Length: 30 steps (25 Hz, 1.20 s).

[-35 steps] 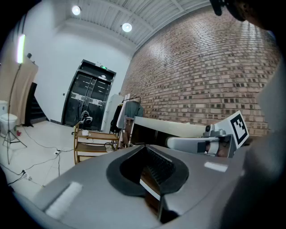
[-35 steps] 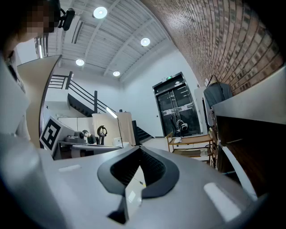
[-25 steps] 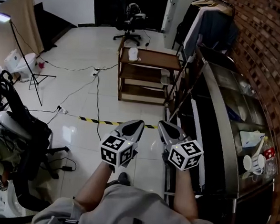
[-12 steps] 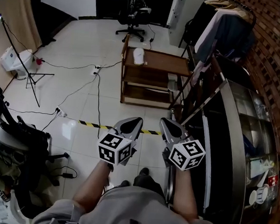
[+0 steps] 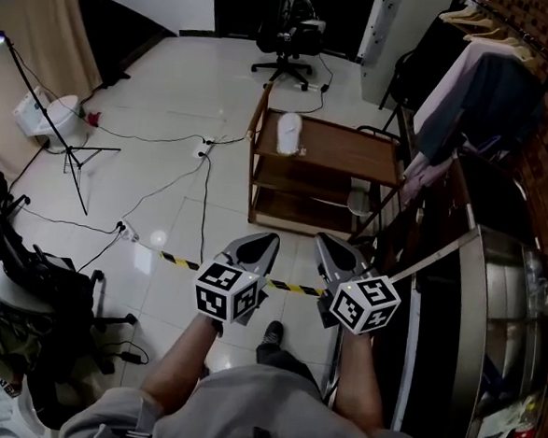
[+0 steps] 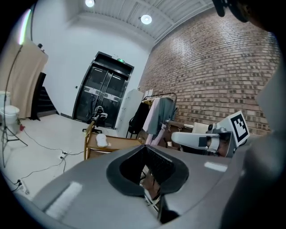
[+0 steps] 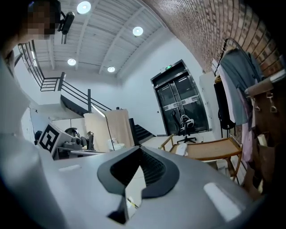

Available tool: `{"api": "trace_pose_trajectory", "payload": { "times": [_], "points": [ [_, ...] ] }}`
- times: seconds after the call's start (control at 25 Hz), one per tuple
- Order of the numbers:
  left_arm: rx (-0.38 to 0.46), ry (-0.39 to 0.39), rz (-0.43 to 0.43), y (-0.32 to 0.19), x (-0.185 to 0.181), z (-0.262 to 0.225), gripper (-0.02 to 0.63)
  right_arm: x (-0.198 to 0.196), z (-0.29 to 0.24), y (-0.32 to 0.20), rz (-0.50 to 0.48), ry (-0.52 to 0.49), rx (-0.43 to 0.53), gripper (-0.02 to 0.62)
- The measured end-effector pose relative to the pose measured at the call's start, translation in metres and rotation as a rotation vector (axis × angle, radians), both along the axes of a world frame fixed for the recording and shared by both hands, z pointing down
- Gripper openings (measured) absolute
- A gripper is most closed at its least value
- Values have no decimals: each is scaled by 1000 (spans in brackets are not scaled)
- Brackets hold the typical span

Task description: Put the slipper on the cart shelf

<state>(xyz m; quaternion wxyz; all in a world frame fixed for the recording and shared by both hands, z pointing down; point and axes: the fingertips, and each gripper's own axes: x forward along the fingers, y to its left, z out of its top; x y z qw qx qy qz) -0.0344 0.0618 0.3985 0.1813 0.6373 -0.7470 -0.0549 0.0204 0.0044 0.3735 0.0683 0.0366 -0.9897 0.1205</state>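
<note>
A white slipper [image 5: 288,133] lies on the top shelf of a wooden three-level cart [image 5: 335,152], ahead of me across the tiled floor. It also shows in the left gripper view, where the slipper [image 6: 102,140] is at mid left, and in the right gripper view, where the slipper [image 7: 180,149] is at right of centre. My left gripper [image 5: 258,246] and right gripper [image 5: 333,251] are held side by side at waist height, well short of the cart. Both point toward it. Both are shut with nothing between the jaws.
Black-and-yellow tape [image 5: 179,258] crosses the floor between me and the cart, with cables [image 5: 204,190] trailing nearby. A light stand [image 5: 68,148] and a black chair [image 5: 40,281] are at left. A clothes rack [image 5: 484,97] and a long counter [image 5: 488,303] line the right side. An office chair [image 5: 291,37] stands beyond.
The whole view has advanced toward the cart, which now sits lower and nearer in the head view. Both grippers stay shut and side by side.
</note>
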Motion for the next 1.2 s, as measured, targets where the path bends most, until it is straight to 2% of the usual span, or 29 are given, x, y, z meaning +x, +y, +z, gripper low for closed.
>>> {"api": "trace_pose_trajectory", "payload": {
  "times": [0.32,0.6,0.84,1.2],
  "points": [
    [-35,1,-64,-92,-70,3,8,-72,3,-95,-54,1,-27,0],
    [-61,6,-70,-135,-115,12,8,-115,18,-138,-55,26,-51,0],
    [-54,31,-37,-179,-171,28,8,-163,45,-178,-21,85,-48,0],
    [-95,68,69,-228,-282,58,8,-269,71,-228,86,177,-54,0]
  ]
}}
